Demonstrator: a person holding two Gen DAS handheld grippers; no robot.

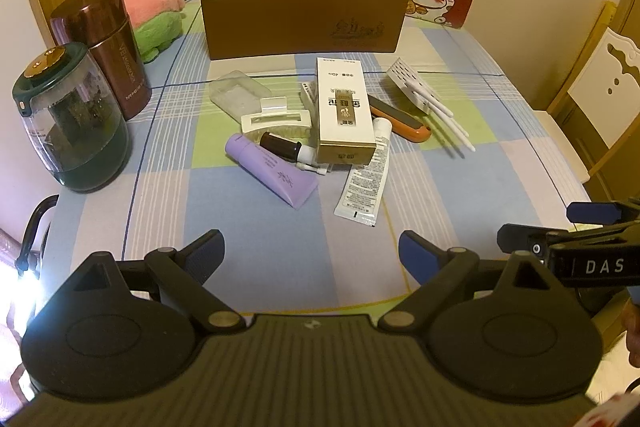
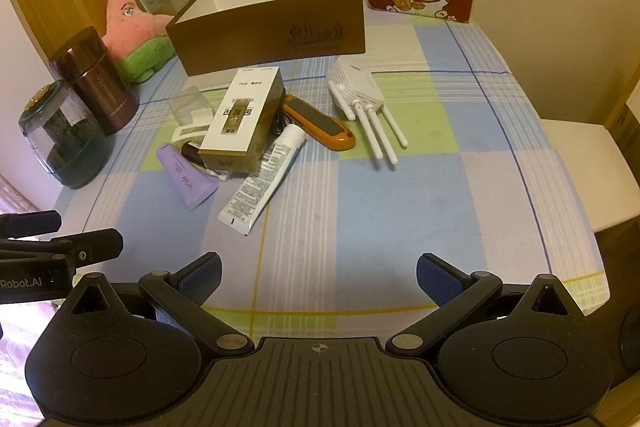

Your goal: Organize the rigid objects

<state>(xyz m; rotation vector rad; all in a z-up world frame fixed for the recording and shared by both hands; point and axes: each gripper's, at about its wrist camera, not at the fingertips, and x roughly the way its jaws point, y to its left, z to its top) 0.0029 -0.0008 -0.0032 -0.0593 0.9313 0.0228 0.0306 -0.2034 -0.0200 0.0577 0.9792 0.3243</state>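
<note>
Checked cloth in blue, green and lilac covered the desk (image 1: 460, 187), seen from the left wrist camera, where a heap of small goods lay just in front of an open brown box (image 1: 302, 27). A white-and-gold carton (image 1: 344, 107) rested on top of the heap, with a purple tube (image 1: 272, 171), a white tube (image 1: 366, 175), a cream hair clip (image 1: 276, 121), a clear plastic case (image 1: 238, 93), an orange-handled brush (image 1: 400, 121) and a white router (image 1: 416, 91) around it. The left tool (image 1: 310, 251) hovered near the desk's front edge, its blue-padded jaws spread wide and holding nothing. A dark flask (image 1: 108, 47) and a green-lidded jar (image 1: 72, 119) stood apart at the left.

From the right wrist camera, the right tool (image 2: 318, 275) likewise stood open and empty, well short of the heap. The router (image 2: 360, 95) lay apart from the pile, its antennas pointing toward the camera. The box (image 2: 272, 27) showed a bare white interior as far as could be seen.

By appearance the sorting had not yet begun and the first pick was being chosen. The next move would likely call for reaching forward to an item with free sides, perhaps the carton (image 2: 240, 123), closing across its narrow width, then lifting it over the box wall.
</note>
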